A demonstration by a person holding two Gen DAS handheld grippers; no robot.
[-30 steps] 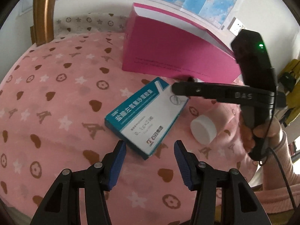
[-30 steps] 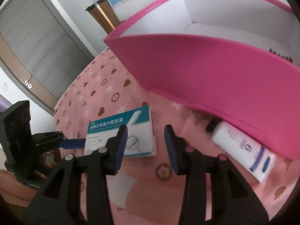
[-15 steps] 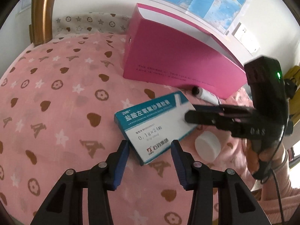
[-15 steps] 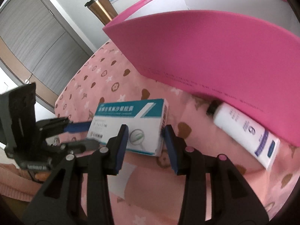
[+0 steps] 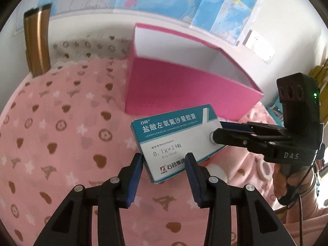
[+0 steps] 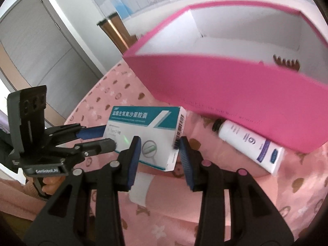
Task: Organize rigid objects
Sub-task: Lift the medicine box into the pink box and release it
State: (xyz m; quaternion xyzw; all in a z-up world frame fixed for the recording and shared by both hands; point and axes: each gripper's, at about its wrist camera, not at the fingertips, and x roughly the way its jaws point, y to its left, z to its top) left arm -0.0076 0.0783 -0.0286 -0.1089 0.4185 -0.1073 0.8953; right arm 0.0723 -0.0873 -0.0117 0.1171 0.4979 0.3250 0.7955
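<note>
A teal-and-white medicine box point(image 5: 176, 141) is held up off the pink cloth, in front of the open pink storage box point(image 5: 184, 90). My left gripper point(image 5: 164, 164) is shut on its near end. My right gripper point(image 6: 158, 149) is shut on its other end; it also shows in the left wrist view point(image 5: 217, 132), coming in from the right. The medicine box point(image 6: 147, 135) shows between the right fingers. The pink box point(image 6: 235, 82) has a white inside, with a small brown comb-shaped thing at its near wall.
A white tube point(image 6: 250, 143) lies on the cloth against the pink box's front. A white round cap point(image 5: 217, 170) sits under the medicine box. A copper tumbler point(image 5: 38, 41) stands at the back left. A white paper slip point(image 6: 141, 186) lies on the cloth.
Both grippers have closed on the ends of the medicine box and lifted it off the cloth, nearer the pink box.
</note>
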